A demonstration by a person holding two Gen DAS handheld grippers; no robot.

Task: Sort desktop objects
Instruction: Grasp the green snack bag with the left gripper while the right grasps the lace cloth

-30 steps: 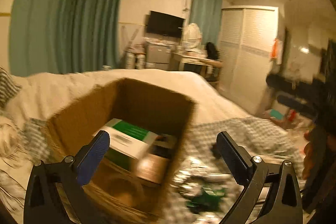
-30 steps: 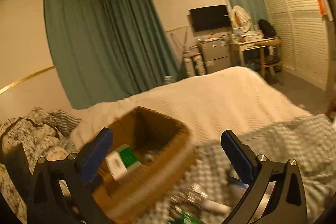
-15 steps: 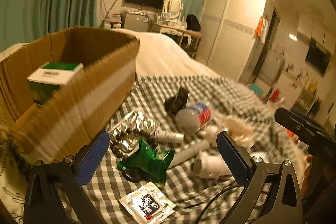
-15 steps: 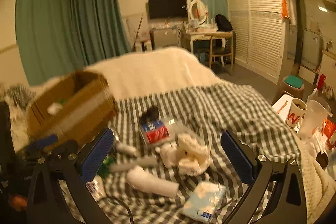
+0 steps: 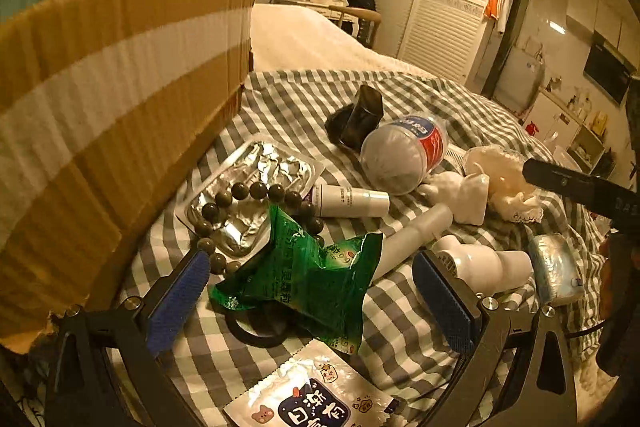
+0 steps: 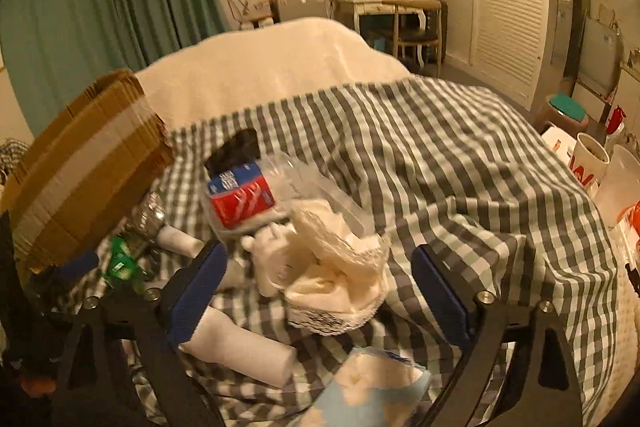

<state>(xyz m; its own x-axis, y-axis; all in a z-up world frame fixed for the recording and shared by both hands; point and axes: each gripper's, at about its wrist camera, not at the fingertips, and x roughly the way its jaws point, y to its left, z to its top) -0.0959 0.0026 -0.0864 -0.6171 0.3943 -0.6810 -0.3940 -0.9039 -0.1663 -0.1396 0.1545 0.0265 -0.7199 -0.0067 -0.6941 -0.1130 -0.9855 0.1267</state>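
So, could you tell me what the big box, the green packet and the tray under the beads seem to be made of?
Box: corrugated cardboard, matte brown, fluted edge showing, pale tape band along its side.
Green packet: thin glossy plastic film, by its crinkles and sheen.
Tray: looks like crumpled metal foil, silvery and reflective; possibly foil-backed plastic.

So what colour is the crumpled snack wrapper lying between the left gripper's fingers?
Green, with light printed lettering; the snack wrapper shows best in the left wrist view.
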